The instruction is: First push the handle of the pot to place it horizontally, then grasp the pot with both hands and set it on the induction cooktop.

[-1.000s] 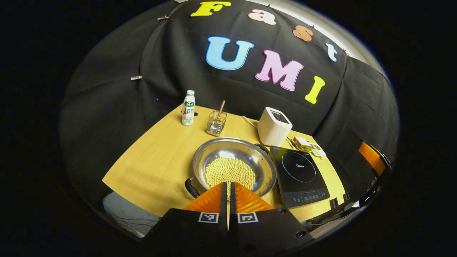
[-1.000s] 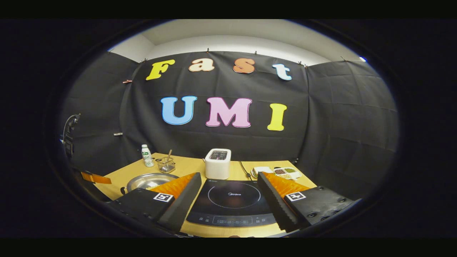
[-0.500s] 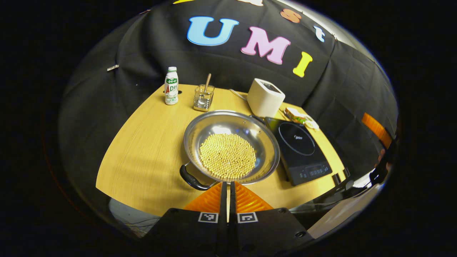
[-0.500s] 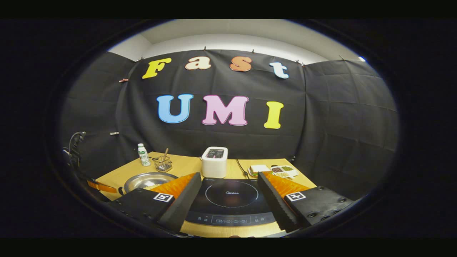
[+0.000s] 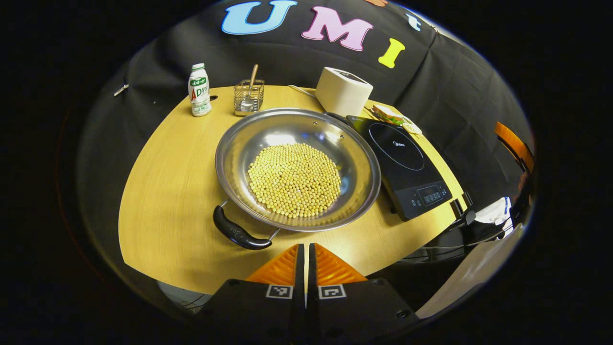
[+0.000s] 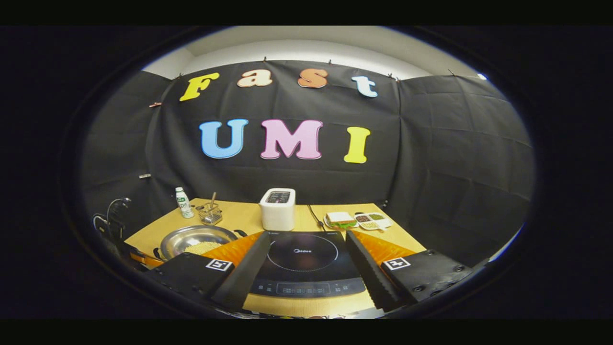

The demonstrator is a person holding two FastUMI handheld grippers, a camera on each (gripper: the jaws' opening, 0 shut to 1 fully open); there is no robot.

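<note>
Left gripper view, left to right: small white plastic bottle with green cap (image 5: 199, 96) stands upright at the far left of the round light-wood table (image 5: 163, 182). Just right of it, a square wire-mesh holder (image 5: 248, 97) with a wooden-handled utensil (image 5: 253, 76) sticking out, tilted. Centre: wide shallow stainless-steel pot (image 5: 298, 168), shiny and round, resting on the table, holding a flat round layer of small yellow beans (image 5: 294, 179). Its black curved near handle (image 5: 238, 234) points toward me and to the left; the far handle is barely visible at the opposite rim. Behind the pot, a white rounded-box toaster (image 5: 343, 91). Right of the pot, just beside its rim, the flat black glass induction cooktop (image 5: 401, 168) with a ring mark; whether they touch I cannot tell. Past that, a sandwich (image 5: 387, 114) on a plate.

My left gripper (image 5: 305, 251) is clenched, ribbed fingers pressed together on nothing, hanging near the pot's near rim, apart from it.

Right gripper view: my right gripper (image 6: 304, 249) is spread wide, gripping nothing, with the cooktop (image 6: 303, 263) between its fingers. Pot (image 6: 196, 237) off left. Far right, a white divided tray (image 6: 374, 220) with dark and green fillings.
</note>
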